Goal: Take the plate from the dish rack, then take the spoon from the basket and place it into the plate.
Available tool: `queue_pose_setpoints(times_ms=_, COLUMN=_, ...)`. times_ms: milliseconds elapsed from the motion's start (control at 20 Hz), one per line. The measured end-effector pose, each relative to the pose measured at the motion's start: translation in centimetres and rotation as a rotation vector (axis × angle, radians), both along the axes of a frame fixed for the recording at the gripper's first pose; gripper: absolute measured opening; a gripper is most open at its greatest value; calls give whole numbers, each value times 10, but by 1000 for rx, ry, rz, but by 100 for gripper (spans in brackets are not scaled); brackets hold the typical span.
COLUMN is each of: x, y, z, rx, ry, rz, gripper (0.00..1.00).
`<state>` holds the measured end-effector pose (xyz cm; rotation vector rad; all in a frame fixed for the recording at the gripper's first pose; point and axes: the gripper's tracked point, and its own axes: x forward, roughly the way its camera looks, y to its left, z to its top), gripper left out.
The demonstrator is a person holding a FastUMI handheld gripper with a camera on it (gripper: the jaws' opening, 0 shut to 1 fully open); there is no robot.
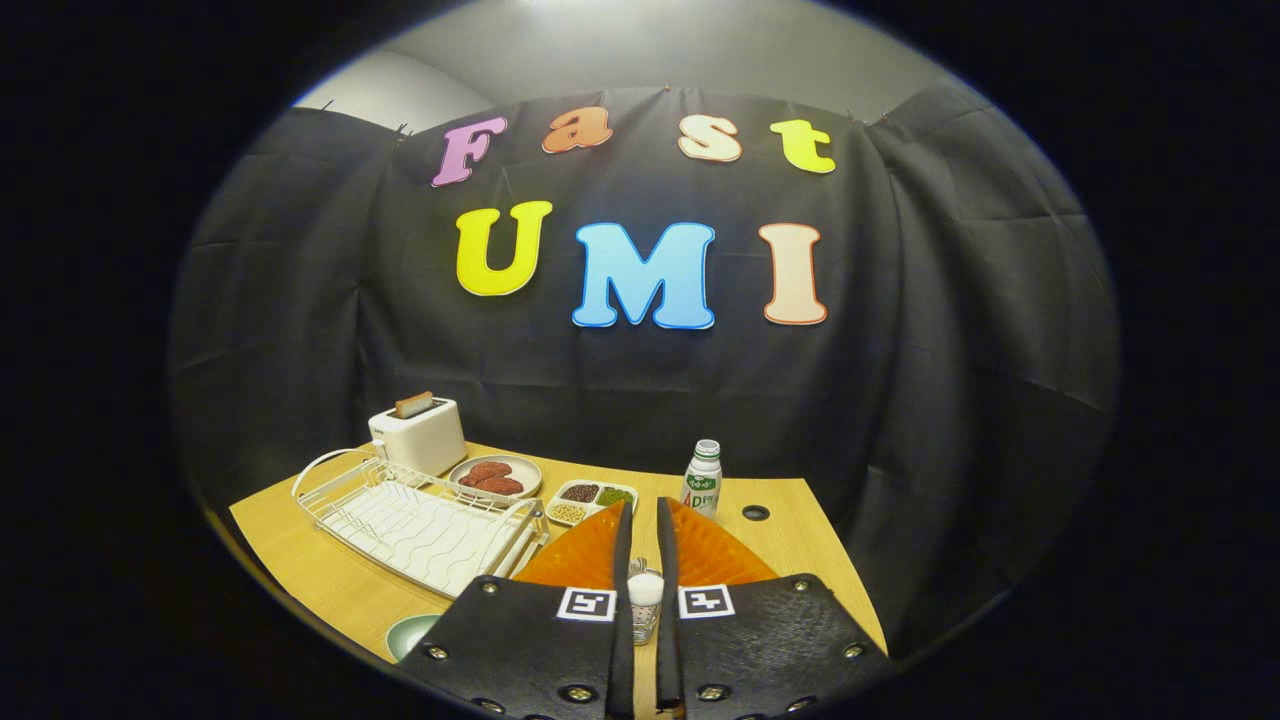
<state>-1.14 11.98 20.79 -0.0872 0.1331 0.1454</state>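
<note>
My gripper [640, 515] is held above the near part of the wooden table [790, 540], its fingers drawn close with a narrow gap. In that gap sits a small white-ended piece with a metal bit above it, which I take for the spoon [645, 590]; both fingers seem to press on it. What lies under it is hidden by the fingers. A pale green plate [410, 635] lies flat on the table, left of the fingers. Beyond it to the left stands the white wire dish rack [420, 520], with nothing in its slots.
At the back left stands a white toaster [420, 435] with a slice in it. Beside it are a plate of red food [495, 475] and a divided tray of beans [590, 500]. A small bottle [703, 480] stands just beyond the fingertips, near a round hole [756, 513].
</note>
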Motion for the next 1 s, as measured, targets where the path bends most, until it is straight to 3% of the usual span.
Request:
queue_pose_setpoints(times_ms=400, x=-21, y=26, z=15, rx=-30, ry=-5, rz=4, gripper=8)
queue_pose_setpoints(times_ms=1000, x=-58, y=65, z=-34, rx=-32, ry=136, rz=50, gripper=8)
